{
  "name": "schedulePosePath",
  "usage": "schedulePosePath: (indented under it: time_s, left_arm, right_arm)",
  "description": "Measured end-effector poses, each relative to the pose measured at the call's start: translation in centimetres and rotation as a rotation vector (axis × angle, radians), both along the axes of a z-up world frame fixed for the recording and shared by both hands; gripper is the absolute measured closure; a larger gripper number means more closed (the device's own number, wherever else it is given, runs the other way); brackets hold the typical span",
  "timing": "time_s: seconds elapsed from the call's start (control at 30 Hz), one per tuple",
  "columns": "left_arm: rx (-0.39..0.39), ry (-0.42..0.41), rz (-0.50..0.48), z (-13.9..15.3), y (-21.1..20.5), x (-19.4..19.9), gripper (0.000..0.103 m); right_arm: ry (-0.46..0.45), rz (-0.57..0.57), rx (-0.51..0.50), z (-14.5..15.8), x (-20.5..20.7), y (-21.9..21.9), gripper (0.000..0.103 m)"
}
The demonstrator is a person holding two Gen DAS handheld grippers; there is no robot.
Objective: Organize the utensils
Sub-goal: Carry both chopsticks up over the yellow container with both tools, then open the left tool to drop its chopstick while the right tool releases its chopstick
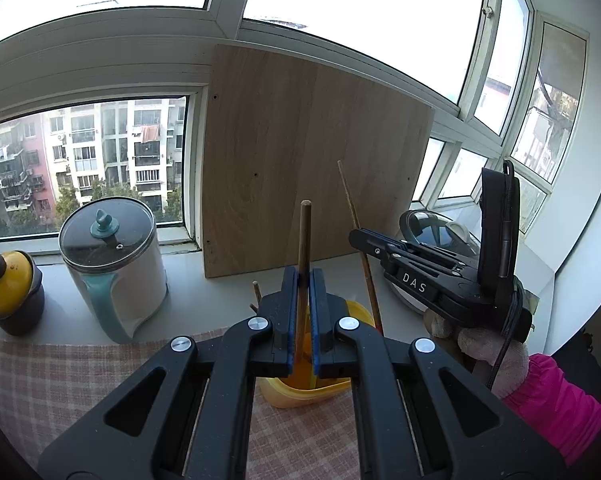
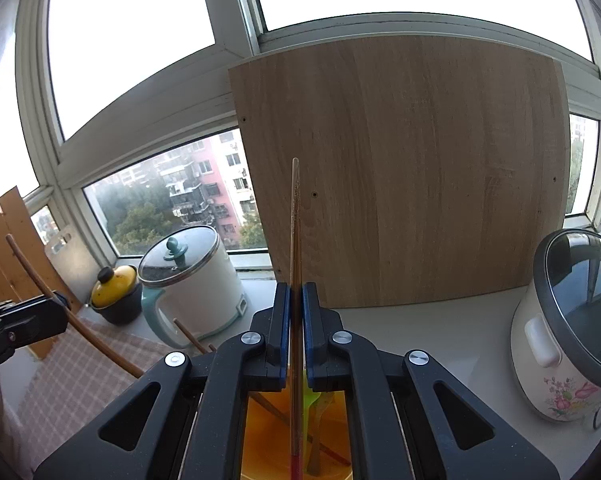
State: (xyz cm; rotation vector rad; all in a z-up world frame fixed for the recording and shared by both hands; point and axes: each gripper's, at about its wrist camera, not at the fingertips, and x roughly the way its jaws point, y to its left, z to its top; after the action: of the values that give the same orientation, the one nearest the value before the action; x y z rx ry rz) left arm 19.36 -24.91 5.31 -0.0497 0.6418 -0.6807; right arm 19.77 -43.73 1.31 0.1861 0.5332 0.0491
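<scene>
Left wrist: yellow holder (image 1: 292,394) mostly hidden.

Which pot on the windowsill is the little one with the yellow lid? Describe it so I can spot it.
Start at the big wooden board leaning on the window. Left of it stands a white electric kettle. The small dark pot is further left, the only one with a yellow lid and black knob.

Counter (image 1: 188,288), checked cloth (image 1: 60,380), kettle (image 1: 116,268)

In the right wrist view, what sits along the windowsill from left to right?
yellow-lidded pot → white electric kettle → wooden board → floral rice cooker
</scene>
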Motion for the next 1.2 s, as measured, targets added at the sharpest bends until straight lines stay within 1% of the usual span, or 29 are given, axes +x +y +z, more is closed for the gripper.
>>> schedulePosePath:
  time_s: [0.23, 0.5, 0.67, 0.87, 0.97, 1.0, 1.03, 1.07, 1.1, 1.13, 1.17, 1.2]
  left_arm:
    - [0.017, 0.041, 0.016, -2.1, -0.7, 0.8, 0.100]
    - [0.027, 0.090, 0.015, -4.2, -1.3, 0.9, 0.100]
    - [0.028, 0.103, 0.016, -4.6, -1.2, 0.7, 0.100]
    - [0.024, 0.101, 0.004, -4.4, -1.1, 0.1, 0.100]
    - [0.033, 0.101, -0.005, -4.4, -1.2, -0.5, 0.100]
    - [0.037, 0.101, -0.010, -4.4, -1.3, -0.6, 0.099]
    - [0.041, 0.101, -0.011, -4.3, -1.2, -0.8, 0.093]
    - [0.042, 0.099, -0.012, -4.3, -1.2, -1.0, 0.088]
    - [0.041, 0.097, -0.013, -4.3, -1.1, -1.2, 0.076]
    - [0.038, 0.095, -0.012, -4.2, -0.9, -1.4, 0.073]
    - [0.037, 0.095, -0.013, -4.2, -0.8, -1.6, 0.073]
    - [0.036, 0.096, -0.014, -4.1, -0.6, -1.8, 0.073]
  right_arm:
    - [0.027, 0.013, 0.019, -2.0, 1.3, -1.0, 0.098]
    - [0.057, 0.023, 0.013, -3.5, 0.9, -1.2, 0.098]
    - [0.072, 0.022, 0.013, -3.6, 0.6, -1.3, 0.098]
    - [0.093, 0.012, -0.013, -3.5, -0.1, -1.0, 0.098]
    - [0.103, 0.006, -0.023, -3.4, -0.7, -0.8, 0.098]
    - [0.105, 0.004, -0.029, -3.3, -0.9, -0.7, 0.096]
    - [0.106, 0.002, -0.036, -3.3, -1.1, -0.5, 0.094]
    - [0.106, -0.002, -0.044, -3.2, -1.4, -0.3, 0.086]
    - [0.103, -0.008, -0.051, -3.1, -1.8, -0.2, 0.074]
    - [0.096, -0.016, -0.056, -3.0, -2.2, -0.1, 0.067]
    - [0.089, -0.022, -0.058, -2.8, -2.5, 0.0, 0.058]
    - [0.085, -0.027, -0.058, -2.7, -2.9, 0.1, 0.058]
